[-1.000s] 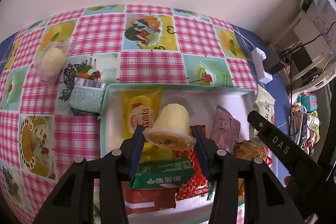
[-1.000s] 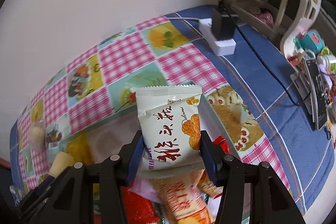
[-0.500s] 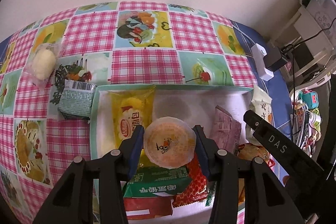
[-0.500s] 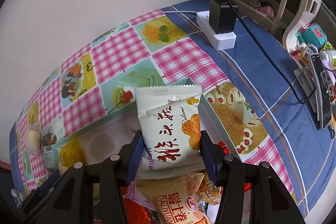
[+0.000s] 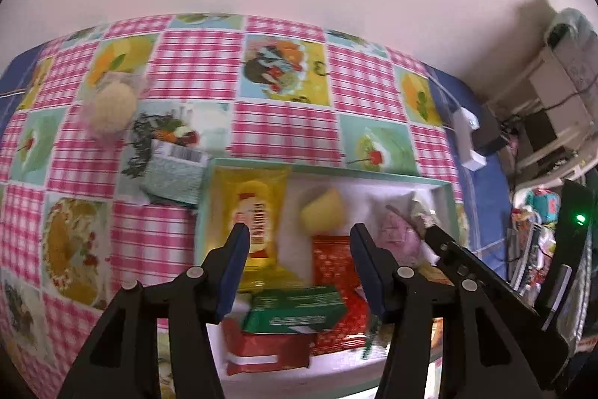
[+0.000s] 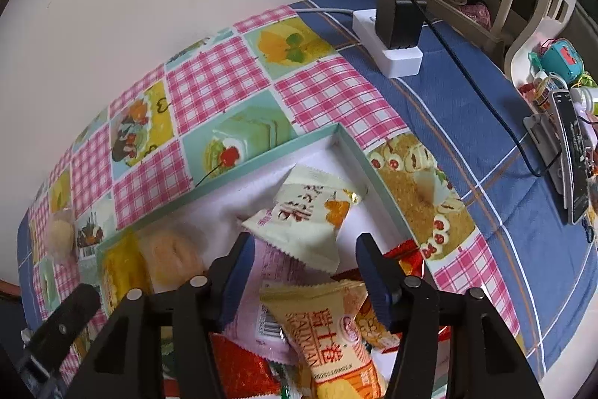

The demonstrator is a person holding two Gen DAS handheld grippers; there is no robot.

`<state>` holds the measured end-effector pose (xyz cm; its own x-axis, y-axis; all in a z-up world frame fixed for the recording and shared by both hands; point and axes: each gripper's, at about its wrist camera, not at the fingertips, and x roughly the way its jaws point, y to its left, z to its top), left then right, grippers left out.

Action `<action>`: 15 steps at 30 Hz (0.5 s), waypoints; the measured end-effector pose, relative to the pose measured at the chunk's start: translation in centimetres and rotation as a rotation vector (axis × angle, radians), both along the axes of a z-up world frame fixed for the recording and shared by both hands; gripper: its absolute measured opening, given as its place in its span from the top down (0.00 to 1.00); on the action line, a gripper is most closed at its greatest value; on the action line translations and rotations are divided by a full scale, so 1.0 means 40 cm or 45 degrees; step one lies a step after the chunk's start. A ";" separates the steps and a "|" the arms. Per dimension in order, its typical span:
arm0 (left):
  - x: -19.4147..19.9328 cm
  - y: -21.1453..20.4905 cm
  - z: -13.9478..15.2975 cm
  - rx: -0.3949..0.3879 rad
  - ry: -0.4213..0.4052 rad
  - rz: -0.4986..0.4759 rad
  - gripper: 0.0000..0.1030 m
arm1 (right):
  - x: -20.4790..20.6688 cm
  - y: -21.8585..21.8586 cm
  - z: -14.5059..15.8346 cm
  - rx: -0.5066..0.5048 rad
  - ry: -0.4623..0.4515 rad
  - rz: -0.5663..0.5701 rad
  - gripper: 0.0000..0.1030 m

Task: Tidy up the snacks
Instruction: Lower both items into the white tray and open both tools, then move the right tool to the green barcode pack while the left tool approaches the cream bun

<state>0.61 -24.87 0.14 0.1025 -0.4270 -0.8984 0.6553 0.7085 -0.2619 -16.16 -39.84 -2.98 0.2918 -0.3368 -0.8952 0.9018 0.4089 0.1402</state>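
Two tools, left tool [image 5: 299, 243] and right tool [image 6: 304, 253], both opening, nothing gripped; one tray [image 6: 261, 157]; one pudding cup [image 5: 323, 212].

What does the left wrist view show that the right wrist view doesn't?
Left wrist only: the green packet atop red ones in the box, and the teal packet lying outside the box's left wall.
Right wrist only: the white packet lying free beyond the right gripper, whose jaws are opening, and the power strip seen clearly.
Both: the mint box, the yellow pudding cup, and the round wrapped snack on the checked cloth.
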 end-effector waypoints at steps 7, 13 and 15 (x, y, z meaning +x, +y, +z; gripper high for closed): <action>0.041 0.055 -0.030 0.099 -0.044 0.126 0.28 | 0.016 0.040 0.011 0.003 -0.008 0.059 0.27; 0.066 0.119 -0.038 0.141 -0.108 0.230 0.15 | 0.038 0.086 0.021 -0.011 -0.002 0.125 0.17; 0.076 0.139 -0.039 0.151 -0.120 0.264 0.13 | 0.042 0.099 0.025 -0.017 -0.002 0.140 0.17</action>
<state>3.64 -19.29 -1.41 0.2625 -0.2801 -0.9234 0.5102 0.8525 -0.1136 -14.49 -35.88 -1.99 0.3293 -0.3145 -0.8903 0.8509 0.5075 0.1354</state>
